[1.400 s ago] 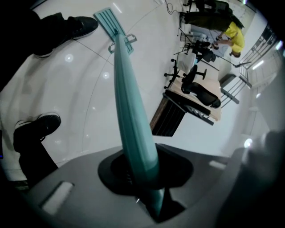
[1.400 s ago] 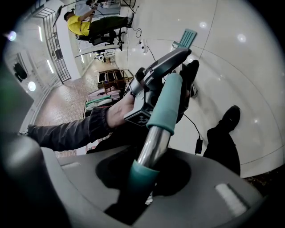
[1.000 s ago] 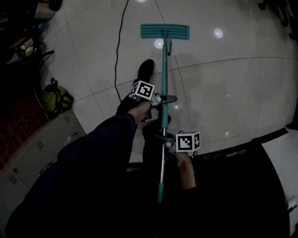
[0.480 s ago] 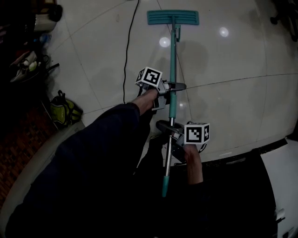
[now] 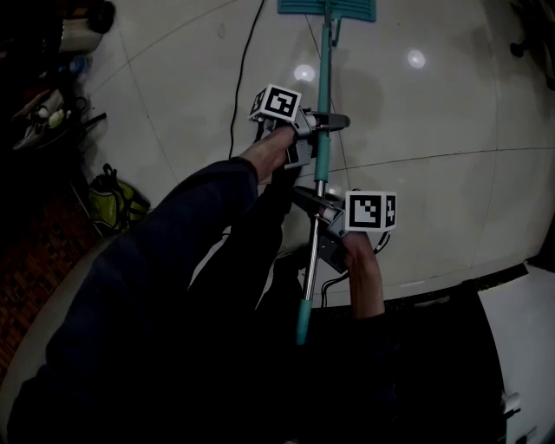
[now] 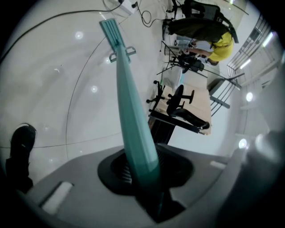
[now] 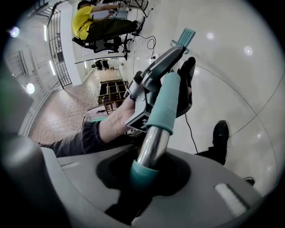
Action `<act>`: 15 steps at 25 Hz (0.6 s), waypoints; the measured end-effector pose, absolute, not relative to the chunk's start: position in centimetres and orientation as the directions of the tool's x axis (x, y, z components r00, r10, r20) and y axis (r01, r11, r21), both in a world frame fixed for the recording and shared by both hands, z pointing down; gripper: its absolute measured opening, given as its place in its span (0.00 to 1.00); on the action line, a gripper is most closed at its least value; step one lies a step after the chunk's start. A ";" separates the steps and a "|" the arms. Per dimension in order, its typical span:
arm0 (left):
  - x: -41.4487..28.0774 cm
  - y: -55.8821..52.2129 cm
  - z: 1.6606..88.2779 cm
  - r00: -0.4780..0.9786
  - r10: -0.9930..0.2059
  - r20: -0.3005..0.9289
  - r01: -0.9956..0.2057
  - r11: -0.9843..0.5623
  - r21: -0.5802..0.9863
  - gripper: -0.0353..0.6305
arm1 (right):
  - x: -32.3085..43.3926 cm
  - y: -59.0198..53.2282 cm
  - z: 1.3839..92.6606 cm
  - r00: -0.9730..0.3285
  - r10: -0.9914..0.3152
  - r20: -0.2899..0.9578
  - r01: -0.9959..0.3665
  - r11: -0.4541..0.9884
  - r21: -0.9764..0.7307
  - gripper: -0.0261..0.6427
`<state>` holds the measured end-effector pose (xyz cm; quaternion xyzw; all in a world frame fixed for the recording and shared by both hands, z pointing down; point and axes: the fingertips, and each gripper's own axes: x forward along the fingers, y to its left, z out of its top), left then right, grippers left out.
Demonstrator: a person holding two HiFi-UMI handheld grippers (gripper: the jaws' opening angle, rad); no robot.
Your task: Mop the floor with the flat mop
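Observation:
The flat mop has a teal head [image 5: 328, 8] lying on the white tiled floor [image 5: 434, 113] at the top edge of the head view. Its teal and silver handle [image 5: 317, 173] runs back toward me. My left gripper [image 5: 324, 121] is shut on the teal upper part of the mop handle [image 6: 133, 129]. My right gripper [image 5: 314, 215] is shut lower down on the silver section [image 7: 151, 144]. In the left gripper view the mop head [image 6: 109, 27] sits far ahead on the floor. The right gripper view shows the left gripper [image 7: 153, 73] ahead along the handle.
A black cable [image 5: 238, 78] runs across the floor left of the mop. A green bag [image 5: 108, 204] and clutter lie at the left. A white panel [image 5: 520, 347] sits at lower right. A black shoe [image 7: 221, 133] stands on the tiles. A desk, an office chair [image 6: 178, 100] and a person in yellow [image 6: 220, 42] are farther off.
The mop has been pushed forward: its head slid toward the top edge of the head view, and both grippers moved forward along with the handle.

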<state>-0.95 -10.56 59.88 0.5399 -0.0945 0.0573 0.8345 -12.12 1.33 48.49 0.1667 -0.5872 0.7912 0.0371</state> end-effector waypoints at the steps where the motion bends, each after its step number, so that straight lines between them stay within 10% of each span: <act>1: -1.0 -10.6 59.7 0.975 -0.016 0.220 -0.194 0.411 0.891 0.24 | -12.2 1.3 48.2 -0.941 -0.143 0.306 -0.252 -0.306 -0.918 0.18; 15: -0.7 10.5 55.4 0.972 0.065 0.227 -0.234 0.395 0.888 0.24 | -11.4 22.7 44.2 -0.944 -0.057 0.326 -0.300 -0.265 -0.916 0.19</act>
